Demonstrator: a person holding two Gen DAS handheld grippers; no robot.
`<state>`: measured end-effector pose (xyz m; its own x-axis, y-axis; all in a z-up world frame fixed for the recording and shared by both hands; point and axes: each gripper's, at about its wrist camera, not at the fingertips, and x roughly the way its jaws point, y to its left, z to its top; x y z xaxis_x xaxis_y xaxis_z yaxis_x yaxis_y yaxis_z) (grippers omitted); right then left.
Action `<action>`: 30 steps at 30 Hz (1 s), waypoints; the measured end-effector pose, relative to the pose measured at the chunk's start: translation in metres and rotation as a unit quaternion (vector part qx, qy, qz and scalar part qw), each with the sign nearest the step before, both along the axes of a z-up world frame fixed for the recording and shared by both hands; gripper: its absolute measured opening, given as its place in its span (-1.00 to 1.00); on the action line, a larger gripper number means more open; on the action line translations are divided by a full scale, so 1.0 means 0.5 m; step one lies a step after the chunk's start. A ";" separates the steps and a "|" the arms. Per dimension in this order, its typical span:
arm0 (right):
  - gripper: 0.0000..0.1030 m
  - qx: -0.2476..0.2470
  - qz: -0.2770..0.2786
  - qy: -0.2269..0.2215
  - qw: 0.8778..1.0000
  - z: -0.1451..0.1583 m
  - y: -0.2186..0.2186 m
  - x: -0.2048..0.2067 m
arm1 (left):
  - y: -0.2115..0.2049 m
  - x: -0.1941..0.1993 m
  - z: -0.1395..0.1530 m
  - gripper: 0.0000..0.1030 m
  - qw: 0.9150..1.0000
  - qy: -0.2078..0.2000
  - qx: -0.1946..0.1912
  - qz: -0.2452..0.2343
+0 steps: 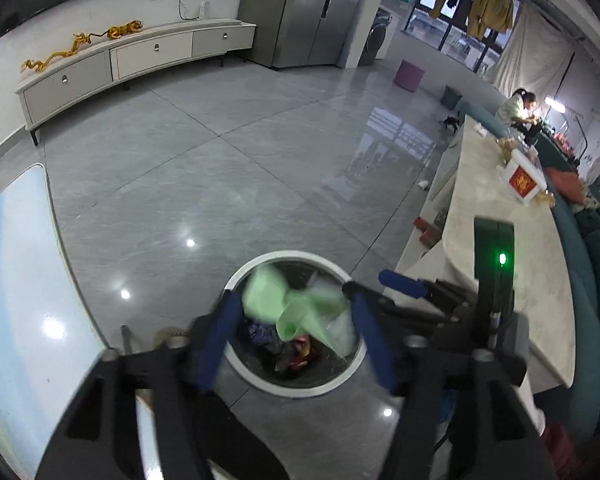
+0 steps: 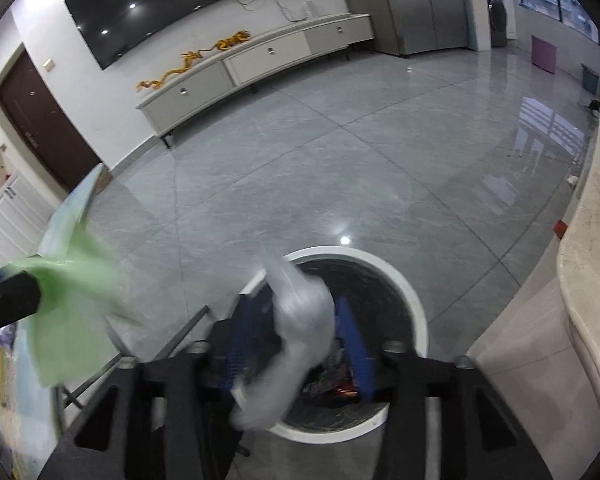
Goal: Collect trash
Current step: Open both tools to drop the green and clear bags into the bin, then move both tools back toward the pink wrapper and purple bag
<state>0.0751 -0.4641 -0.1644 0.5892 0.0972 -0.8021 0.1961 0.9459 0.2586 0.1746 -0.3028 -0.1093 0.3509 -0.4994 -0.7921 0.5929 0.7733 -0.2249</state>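
A green plastic wrapper (image 1: 288, 304), blurred in the frame, is seen between the blue pads of the left gripper (image 1: 296, 328), directly above the mouth of the white-rimmed waste bin (image 1: 260, 384). The jaws stand apart, with visible gaps between the pads and the wrapper's edges, so the piece is judged released or on the point of falling rather than clamped. In the right wrist view a crumpled clear plastic bag (image 2: 296, 332) lies between the pads of the right gripper (image 2: 300, 340), over the near rim of the same bin; those jaws are likewise parted. The bag brushes the left-hand pad, but whether it is still pinched cannot be told through the blur. The bin stands on the grey tiled floor (image 1: 220, 160), just beside the end of a pale stone counter (image 1: 488, 240) and near a glass-topped table (image 1: 16, 280); dark and coloured rubbish (image 1: 292, 352) is already seen inside it. The step in hand is judged to be the drop of both pieces into the bin. The next move is judged to call for confirmation that both pieces have cleared the pads and landed within the rim, the clear bag being closest to the edge, before the grippers are lifted away toward any remaining litter, such as the small white scrap (image 1: 422, 185) on the floor by the counter.
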 end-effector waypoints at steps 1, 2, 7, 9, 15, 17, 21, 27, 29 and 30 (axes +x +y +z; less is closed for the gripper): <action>0.05 0.000 -0.002 0.001 1.000 -0.002 -0.003 -0.001 | 0.001 0.004 0.002 0.21 1.000 0.003 -0.002 0.003; 0.06 -0.001 -0.005 0.003 1.000 -0.003 -0.007 -0.004 | 0.005 0.005 0.003 0.21 1.000 0.004 -0.002 0.005; 0.06 0.002 -0.016 0.004 1.000 0.003 -0.012 -0.021 | 0.037 -0.012 0.018 0.21 1.000 -0.009 0.007 0.020; 0.06 0.008 -0.019 -0.001 1.000 0.011 -0.015 -0.026 | 0.063 -0.022 0.030 0.21 0.999 -0.013 0.006 0.030; 0.06 0.015 -0.018 -0.025 0.999 0.062 0.008 -0.051 | 0.152 -0.070 0.081 0.21 0.997 -0.052 0.006 0.060; 0.06 0.012 -0.012 -0.037 0.999 0.089 0.024 -0.059 | 0.193 -0.091 0.107 0.21 0.994 -0.072 -0.001 0.077; 0.06 0.004 0.000 -0.062 0.998 0.145 0.058 -0.071 | 0.284 -0.132 0.156 0.21 0.986 -0.118 -0.023 0.117; 0.16 -0.009 0.027 -0.111 0.993 0.244 0.130 -0.090 | 0.438 -0.203 0.214 0.21 0.966 -0.183 -0.031 0.180; 0.17 -0.015 0.037 -0.126 0.991 0.277 0.159 -0.095 | 0.496 -0.223 0.226 0.21 0.962 -0.187 -0.028 0.198; 0.18 -0.018 0.042 -0.132 0.990 0.292 0.173 -0.096 | 0.528 -0.233 0.231 0.21 0.959 -0.187 -0.027 0.210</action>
<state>0.0269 -0.3777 -0.0185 0.7697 0.1298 -0.6251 0.0455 0.9655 0.2565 0.0584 -0.0387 0.0060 0.7847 -0.2883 -0.5487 0.2785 0.9548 -0.1034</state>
